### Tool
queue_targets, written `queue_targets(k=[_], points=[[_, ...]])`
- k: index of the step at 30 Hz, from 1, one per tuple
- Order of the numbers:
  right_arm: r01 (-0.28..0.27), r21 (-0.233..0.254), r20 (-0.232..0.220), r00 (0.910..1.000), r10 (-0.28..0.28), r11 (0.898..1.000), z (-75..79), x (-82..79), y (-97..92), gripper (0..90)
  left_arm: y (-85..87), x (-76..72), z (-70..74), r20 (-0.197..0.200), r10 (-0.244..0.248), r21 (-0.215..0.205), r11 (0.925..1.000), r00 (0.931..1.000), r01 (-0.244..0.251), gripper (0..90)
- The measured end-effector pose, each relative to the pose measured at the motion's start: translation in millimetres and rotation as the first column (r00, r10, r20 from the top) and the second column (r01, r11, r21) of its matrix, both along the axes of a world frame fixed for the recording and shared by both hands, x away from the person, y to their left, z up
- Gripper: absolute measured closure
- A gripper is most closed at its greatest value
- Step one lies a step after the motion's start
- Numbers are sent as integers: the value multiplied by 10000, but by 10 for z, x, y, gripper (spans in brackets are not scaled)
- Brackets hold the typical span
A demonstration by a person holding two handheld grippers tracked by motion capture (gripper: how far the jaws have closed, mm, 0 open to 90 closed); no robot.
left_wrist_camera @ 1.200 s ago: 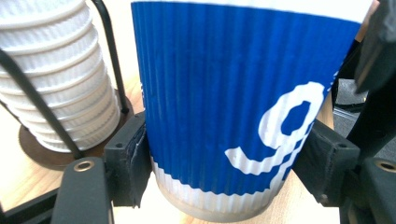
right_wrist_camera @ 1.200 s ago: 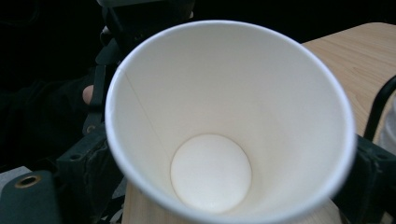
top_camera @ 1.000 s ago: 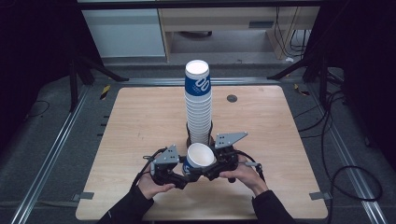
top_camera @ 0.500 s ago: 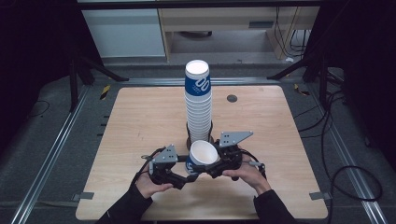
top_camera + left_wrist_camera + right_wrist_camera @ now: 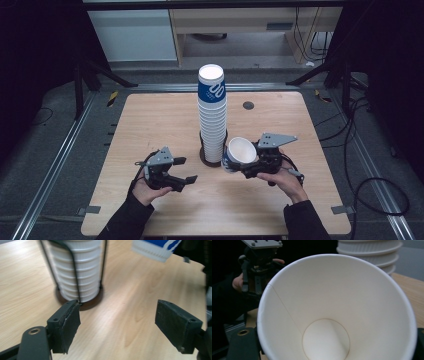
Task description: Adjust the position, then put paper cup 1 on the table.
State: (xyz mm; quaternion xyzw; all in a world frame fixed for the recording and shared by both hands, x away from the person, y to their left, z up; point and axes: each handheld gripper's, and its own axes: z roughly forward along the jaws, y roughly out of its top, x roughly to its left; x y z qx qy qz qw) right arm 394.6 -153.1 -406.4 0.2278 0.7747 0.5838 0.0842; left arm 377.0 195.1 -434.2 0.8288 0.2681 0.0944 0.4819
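Right gripper (image 5: 248, 166): pinching a loose paper cup (image 5: 239, 152) just beside the cup stack (image 5: 212, 112)
Left gripper (image 5: 181, 170): jaws spread, empty
Handling: likely light, thin-walled — crushes easily; grip gently low on the wall

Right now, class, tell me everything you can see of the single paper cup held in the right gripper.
The paper cup is white inside, with a blue-and-white printed outer wall and a rolled rim. It looks empty and undented; a straight seam runs down its inner wall to the round base. The right gripper holds it tilted, mouth up, clear above the wooden table, just right of the tall cup stack. Only the jaws appear to touch it.
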Motion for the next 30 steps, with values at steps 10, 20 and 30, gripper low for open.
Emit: queue_targets(k=[10,20,30], points=[[2507,-340,276,9679,-2498,9675,64,154,-306,203,223,105,-16,-152,1216,-160,9924,9925,-1219,191],[4744,-691,333,8803,-4733,8776,38,426,-640,201,335,154,-35,-238,1904,12,9817,9814,-1904,184],[5806,-1397,214,8116,-5838,8021,-81,797,-762,200,427,193,-49,-306,2343,16,9722,9717,-2343,180]])
